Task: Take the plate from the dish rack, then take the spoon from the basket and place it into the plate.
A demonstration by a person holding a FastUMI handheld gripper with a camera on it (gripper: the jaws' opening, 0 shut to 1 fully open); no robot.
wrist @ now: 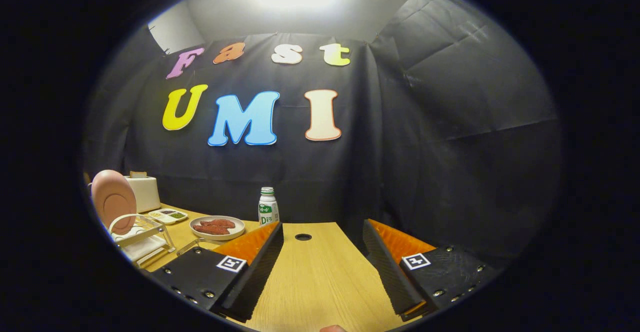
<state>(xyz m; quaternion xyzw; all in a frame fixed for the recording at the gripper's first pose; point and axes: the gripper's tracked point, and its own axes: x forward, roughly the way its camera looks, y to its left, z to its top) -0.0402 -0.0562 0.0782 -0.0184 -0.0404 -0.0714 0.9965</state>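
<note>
Claw: the claw [322,252] stands wide apart and holds nothing; bare bench [320,277] lies between its fingers.
Pink plate: the pink plate [114,199] stands on edge in the dish rack [142,237], well off to the left of the left finger and beyond it.
Step in hand: judged as the reach for the plate, not yet begun.
How to do it well: swing left and line the fingers up with the plate's upper rim, one finger on each face, then lift straight up out of the rack's slot so that the rack does not tip.
Neighbours: a plate of red food [217,227], a small sectioned tray [168,215] and a milk bottle [268,206] stand ahead of the left finger; a toaster [143,192] sits behind the rack.
Spoon and basket: I cannot tell where they are.
</note>
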